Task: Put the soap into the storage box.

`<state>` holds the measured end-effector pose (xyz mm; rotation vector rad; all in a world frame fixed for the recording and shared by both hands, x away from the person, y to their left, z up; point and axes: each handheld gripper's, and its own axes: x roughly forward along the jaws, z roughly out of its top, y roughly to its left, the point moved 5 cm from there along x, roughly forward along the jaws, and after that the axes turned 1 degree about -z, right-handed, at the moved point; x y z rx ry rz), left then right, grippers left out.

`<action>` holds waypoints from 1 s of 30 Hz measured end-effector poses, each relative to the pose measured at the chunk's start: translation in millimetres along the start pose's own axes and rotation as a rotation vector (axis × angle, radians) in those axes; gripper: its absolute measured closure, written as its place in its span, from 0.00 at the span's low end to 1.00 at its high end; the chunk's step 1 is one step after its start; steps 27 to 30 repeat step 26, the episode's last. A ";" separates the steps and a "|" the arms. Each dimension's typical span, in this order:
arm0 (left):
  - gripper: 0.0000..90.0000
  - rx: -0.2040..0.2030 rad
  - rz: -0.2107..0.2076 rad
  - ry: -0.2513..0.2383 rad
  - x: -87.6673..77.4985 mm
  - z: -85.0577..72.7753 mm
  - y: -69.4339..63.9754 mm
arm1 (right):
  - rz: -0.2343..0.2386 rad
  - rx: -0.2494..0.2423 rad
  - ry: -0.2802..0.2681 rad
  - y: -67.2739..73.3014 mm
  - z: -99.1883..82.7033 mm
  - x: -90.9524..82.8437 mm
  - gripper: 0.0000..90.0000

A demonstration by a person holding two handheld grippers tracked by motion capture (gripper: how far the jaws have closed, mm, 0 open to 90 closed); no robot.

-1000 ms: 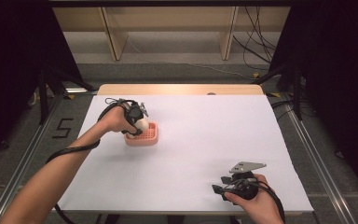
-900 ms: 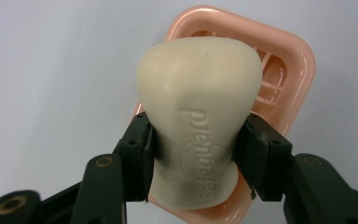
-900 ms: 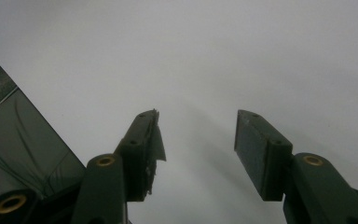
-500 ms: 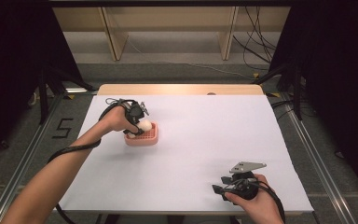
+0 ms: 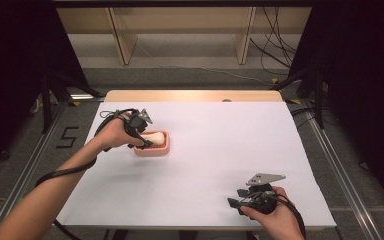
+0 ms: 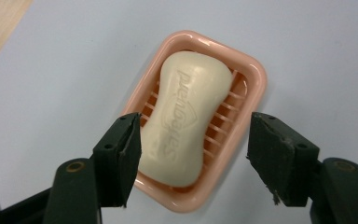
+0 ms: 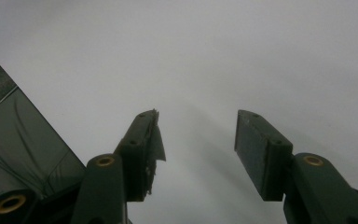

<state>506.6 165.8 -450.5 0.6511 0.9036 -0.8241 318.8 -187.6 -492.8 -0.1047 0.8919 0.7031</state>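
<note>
Left gripper view: left tongs (image 6: 193, 154) gape wide around soap (image 6: 188, 116).

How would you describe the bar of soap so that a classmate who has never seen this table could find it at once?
Start from the white table and look to its left half, where the person's left gripper hangs with its jaws open. Below those jaws sits a pink soap dish with a ribbed floor. The soap lies in it: a cream, waisted bar with embossed lettering, the one pale rounded thing among the pink plastic.
</note>
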 end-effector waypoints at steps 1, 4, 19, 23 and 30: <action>0.38 -0.043 0.004 -0.040 -4.5 -5.7 -5.7 | -0.001 0.000 0.000 0.1 0.0 -0.1 0.55; 0.38 -0.059 0.008 -0.061 -11.9 -14.3 -11.0 | 0.000 -0.001 0.003 0.3 0.2 -0.7 0.55; 0.37 -0.333 0.049 -0.195 -16.6 -119.1 -71.4 | 0.011 -0.009 -0.003 2.6 0.4 0.8 0.55; 0.38 -0.378 0.059 -0.184 -15.0 -133.3 -83.9 | 0.014 -0.019 -0.002 3.3 1.1 1.7 0.55; 0.38 -0.367 0.052 -0.182 -16.3 -134.6 -90.2 | 0.015 -0.019 -0.008 3.4 1.8 2.2 0.55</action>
